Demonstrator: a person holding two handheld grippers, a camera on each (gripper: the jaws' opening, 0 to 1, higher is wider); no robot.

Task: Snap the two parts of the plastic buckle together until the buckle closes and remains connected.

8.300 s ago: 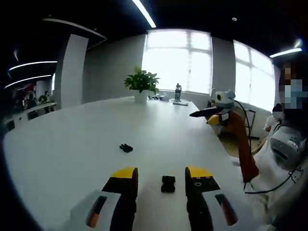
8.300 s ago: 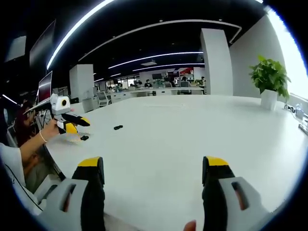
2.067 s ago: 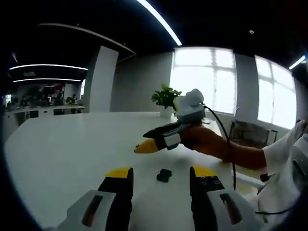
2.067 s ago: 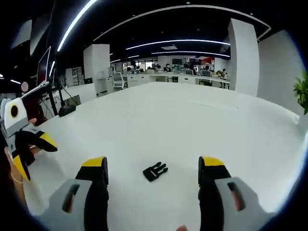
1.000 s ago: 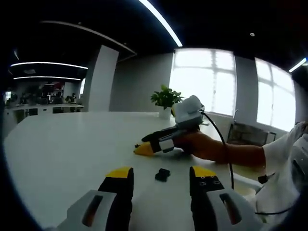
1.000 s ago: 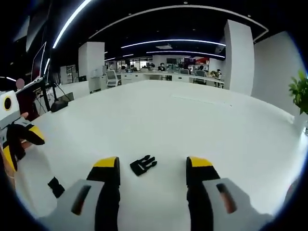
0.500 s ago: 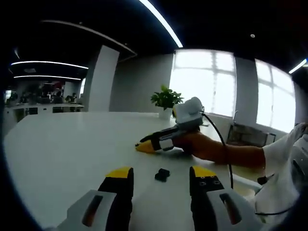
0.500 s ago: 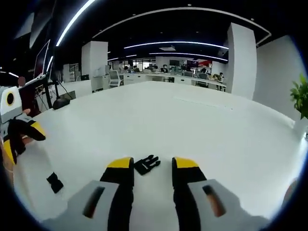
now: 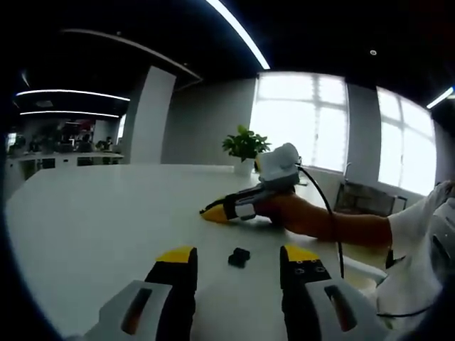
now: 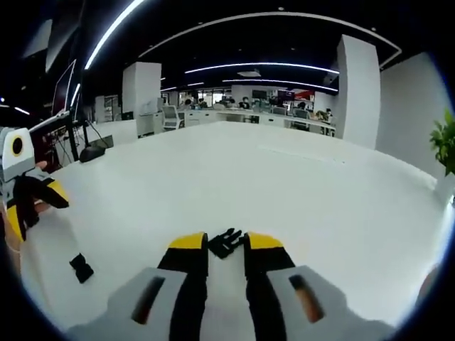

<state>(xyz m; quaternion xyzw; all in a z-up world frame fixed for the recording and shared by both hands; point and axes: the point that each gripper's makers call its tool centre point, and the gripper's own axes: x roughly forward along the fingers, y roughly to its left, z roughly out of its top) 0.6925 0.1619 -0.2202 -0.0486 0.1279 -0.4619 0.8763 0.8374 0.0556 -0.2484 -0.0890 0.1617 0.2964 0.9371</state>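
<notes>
White counter (image 10: 298,192), broad and bare. Right gripper (image 10: 225,245) low over it, fingers nearly closed on the pronged buckle half (image 10: 225,243); firm grip or not, cannot tell. Left gripper (image 9: 234,257) fingers spread wide, holding nothing. Small socket buckle half (image 9: 239,257) lies on counter between and just ahead of them; also seen at (image 10: 81,268).

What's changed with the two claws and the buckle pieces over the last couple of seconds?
The right claw came down to the pronged buckle piece and narrowed its jaws from wide apart to close on either side of it; whether it grips yet is unclear. The left claw stayed open, with the small buckle piece lying on the white table ahead of it, untouched.
</notes>
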